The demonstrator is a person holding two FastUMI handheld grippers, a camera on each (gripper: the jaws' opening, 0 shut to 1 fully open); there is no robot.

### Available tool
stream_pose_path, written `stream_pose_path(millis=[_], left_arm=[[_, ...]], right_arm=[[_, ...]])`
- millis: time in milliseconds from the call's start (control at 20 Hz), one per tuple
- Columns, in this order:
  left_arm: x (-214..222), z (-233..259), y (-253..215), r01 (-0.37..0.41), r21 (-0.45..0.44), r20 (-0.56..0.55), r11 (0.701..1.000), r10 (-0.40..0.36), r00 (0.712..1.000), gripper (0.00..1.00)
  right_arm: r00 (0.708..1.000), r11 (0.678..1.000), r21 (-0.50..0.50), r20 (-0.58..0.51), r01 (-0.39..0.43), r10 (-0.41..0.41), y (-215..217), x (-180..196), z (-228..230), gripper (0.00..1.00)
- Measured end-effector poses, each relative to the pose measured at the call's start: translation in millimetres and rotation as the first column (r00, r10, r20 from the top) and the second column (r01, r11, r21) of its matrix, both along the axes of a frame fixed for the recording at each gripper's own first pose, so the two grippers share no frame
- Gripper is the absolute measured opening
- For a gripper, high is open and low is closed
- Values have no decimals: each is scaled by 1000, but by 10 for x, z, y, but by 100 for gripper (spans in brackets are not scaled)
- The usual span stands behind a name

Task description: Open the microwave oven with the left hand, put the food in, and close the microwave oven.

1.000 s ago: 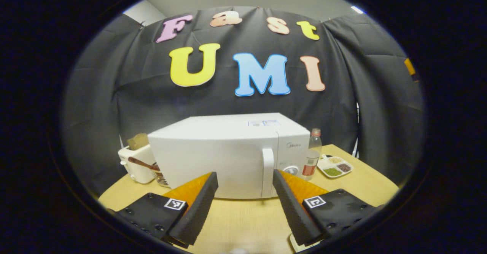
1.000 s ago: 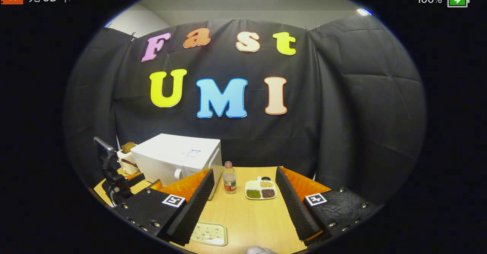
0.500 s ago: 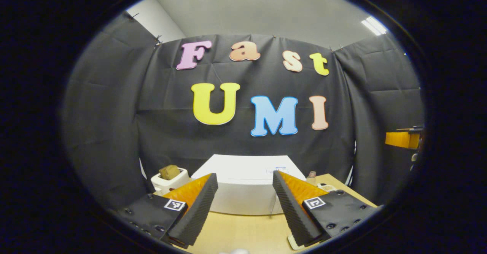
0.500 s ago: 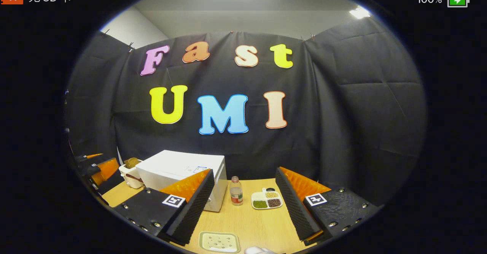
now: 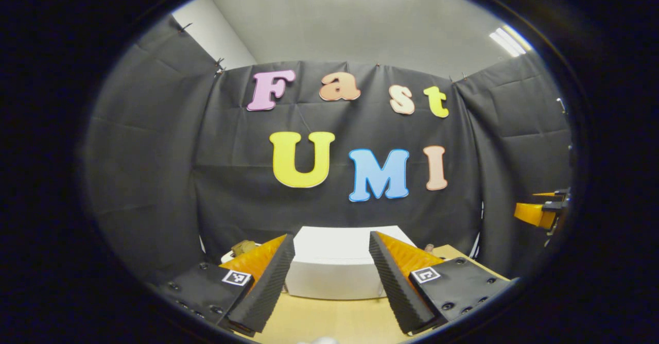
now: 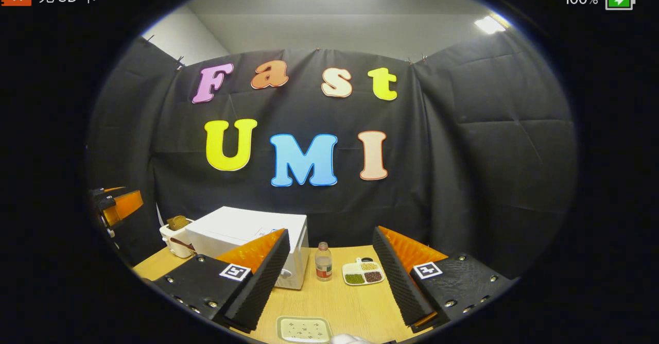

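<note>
The white microwave stands on the wooden table, straight ahead of my left gripper, which is open and holds nothing; I see mostly the oven's top. In the right gripper view the microwave sits left of centre with its door shut. My right gripper is open and empty, held above the table. A pale rectangular plate with dark specks lies on the table just below it. The left gripper also shows at the far left, and the right gripper at the far right edge.
A white toaster with a slice in it stands left of the microwave. A small clear bottle and a divided dish of beans stand to the oven's right. The black cloth wall closes the back and sides.
Both grippers have risen and tilted upward, so the microwave and table sit lower in both views. Both stay open and empty. The microwave door remains shut.
</note>
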State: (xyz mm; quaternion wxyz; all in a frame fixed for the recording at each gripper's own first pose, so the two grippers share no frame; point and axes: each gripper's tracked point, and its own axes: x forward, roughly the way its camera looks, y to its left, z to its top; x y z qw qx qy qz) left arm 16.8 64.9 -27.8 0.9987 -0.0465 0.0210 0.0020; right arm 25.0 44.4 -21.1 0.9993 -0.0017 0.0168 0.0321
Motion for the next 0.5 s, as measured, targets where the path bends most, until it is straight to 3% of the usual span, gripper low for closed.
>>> stream_pose_path(millis=[50, 500], left_arm=[[-2, -18, 12, 0, -4, -2, 1000, 0, 1000, 95], [-58, -20, 57, -1, 1, 5, 1000, 1, 1000, 99]], right_arm=[[1000, 1000, 4, -4, -3, 3, 18, -9, -7, 99], [1000, 1000, 6, -8, -20, 20, 89, -77, -19, 99]])
